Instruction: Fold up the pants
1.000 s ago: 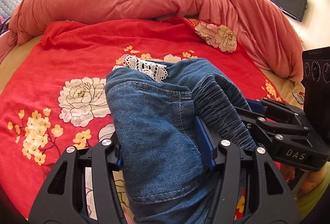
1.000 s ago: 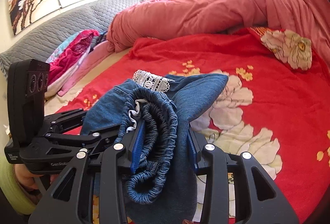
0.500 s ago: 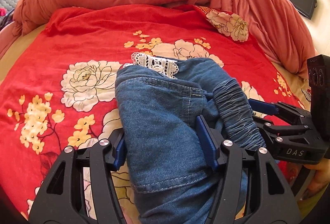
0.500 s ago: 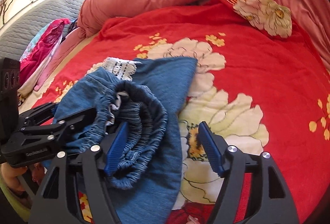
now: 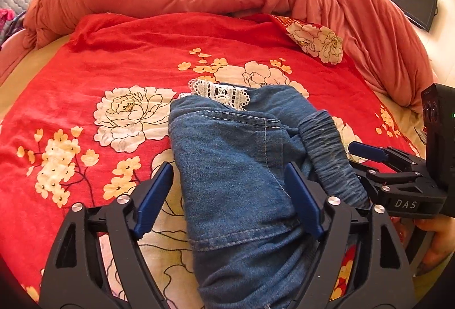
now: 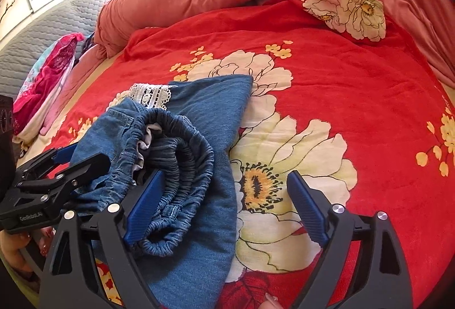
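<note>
Left wrist view: "DAS" in pale capitals on the black body of the right gripper (image 5: 366, 158), on its side face behind the fingers.

Right wrist view: small pale lettering on the black body of the left gripper (image 6: 71, 157), behind its fingers; it begins "GenRobot", the last characters too small to tell.

No other lettering or numbers can be read.
</note>
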A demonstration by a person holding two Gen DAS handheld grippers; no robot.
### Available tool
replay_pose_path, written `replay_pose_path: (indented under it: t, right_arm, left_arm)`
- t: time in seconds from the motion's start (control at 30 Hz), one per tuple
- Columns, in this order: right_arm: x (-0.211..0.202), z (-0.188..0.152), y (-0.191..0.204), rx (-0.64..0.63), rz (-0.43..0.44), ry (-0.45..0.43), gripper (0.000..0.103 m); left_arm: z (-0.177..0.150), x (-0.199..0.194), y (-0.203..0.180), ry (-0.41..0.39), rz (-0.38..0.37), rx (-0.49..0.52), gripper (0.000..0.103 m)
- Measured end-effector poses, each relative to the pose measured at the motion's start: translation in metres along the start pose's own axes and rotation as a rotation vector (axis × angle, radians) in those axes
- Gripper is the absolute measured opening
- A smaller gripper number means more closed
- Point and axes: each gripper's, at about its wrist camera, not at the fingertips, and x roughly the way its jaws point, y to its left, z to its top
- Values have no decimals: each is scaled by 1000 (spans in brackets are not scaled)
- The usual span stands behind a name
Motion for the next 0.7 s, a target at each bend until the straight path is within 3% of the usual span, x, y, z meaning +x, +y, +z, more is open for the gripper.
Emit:
replay_pose_path:
  t: [0.2, 0.47, 0.7]
  right_arm:
    - [-15, -1, 2, -5, -21, -54, 93]
    - [-41, -4, 10, -26, -36, -131, 93]
    - [-82, -11, 26, -64, -57, -257, 98]
  left_arm:
    - [0, -13, 0, -29, 1, 2, 80]
    - [-1, -32, 0, -70, 8, 5, 87]
    - [-5, -62, -5, -130, 22, 9, 94]
